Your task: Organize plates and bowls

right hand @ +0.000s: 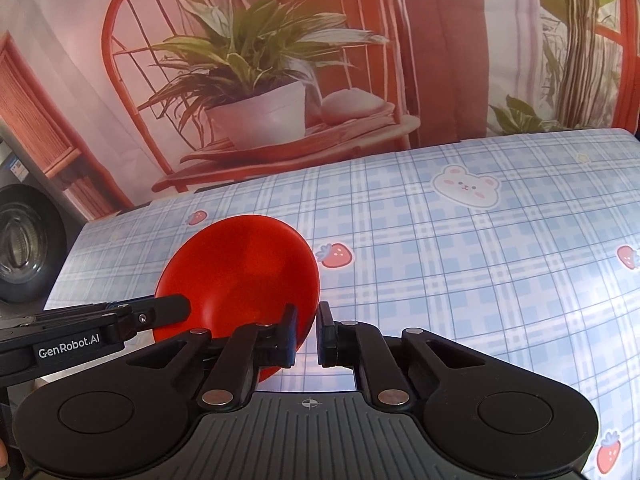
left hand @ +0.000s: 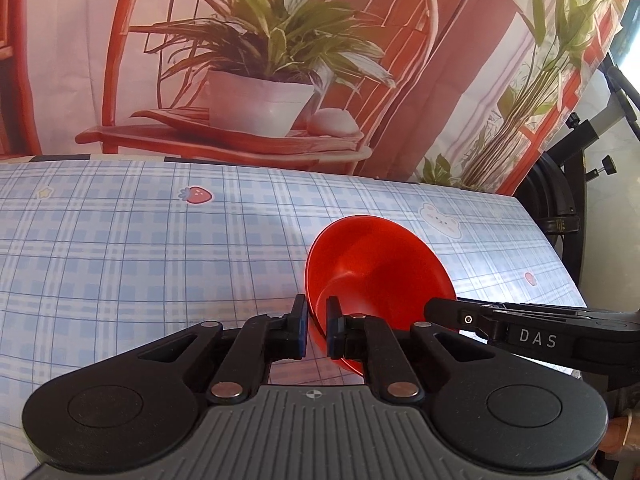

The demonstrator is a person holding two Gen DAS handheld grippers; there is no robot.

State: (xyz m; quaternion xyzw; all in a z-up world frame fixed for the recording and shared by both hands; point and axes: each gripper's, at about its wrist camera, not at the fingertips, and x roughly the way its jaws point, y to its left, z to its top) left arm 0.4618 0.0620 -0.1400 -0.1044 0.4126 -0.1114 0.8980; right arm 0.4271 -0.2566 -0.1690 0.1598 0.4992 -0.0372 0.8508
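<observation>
A red bowl is held tilted above the table, its hollow facing the camera in both views. My left gripper is shut on the bowl's left rim. My right gripper is shut on the bowl's right rim. In the left wrist view the right gripper's finger reaches in from the right at the bowl's edge. In the right wrist view the left gripper's finger reaches in from the left.
The table carries a blue plaid cloth with strawberry and bear prints. A printed backdrop of a potted plant on a red chair hangs behind it. A black stand is at the table's right end, a washing machine at its left.
</observation>
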